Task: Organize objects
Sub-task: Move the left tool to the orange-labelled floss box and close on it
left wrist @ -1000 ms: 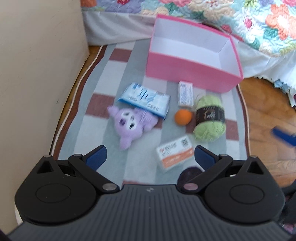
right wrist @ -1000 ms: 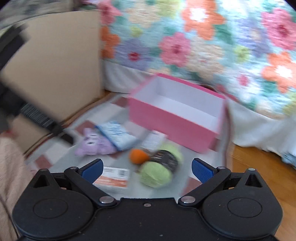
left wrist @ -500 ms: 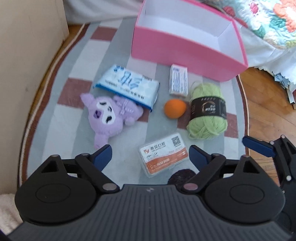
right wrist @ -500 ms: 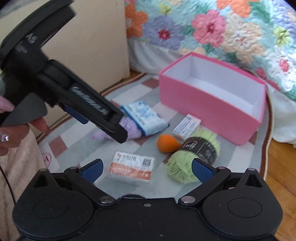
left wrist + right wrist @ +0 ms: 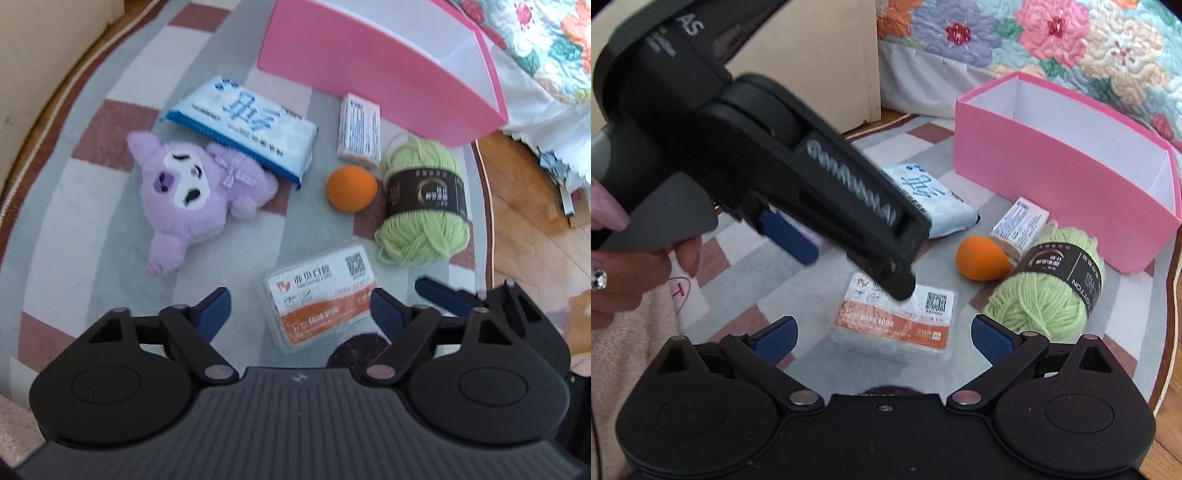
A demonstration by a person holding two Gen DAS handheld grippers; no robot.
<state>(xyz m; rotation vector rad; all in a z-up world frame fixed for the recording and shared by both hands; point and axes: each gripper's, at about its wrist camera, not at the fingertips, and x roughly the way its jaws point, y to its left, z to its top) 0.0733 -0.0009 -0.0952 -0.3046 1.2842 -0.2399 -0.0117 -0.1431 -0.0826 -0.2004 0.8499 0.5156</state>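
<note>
The left gripper (image 5: 299, 308) is closing its 2 spread fingers (image 5: 214, 304) above the orange-and-white card box (image 5: 319, 299), which they don't yet touch. The right gripper (image 5: 882, 338) is open around it too. Beyond lie the orange ball (image 5: 351, 188), green yarn (image 5: 424, 206) and pink box (image 5: 369, 70).

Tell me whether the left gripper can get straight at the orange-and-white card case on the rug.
Probably yes. The left gripper points down at the card case, which lies flat between its closing, still-empty jaws with nothing on top; the right gripper hangs close beside it.
</note>
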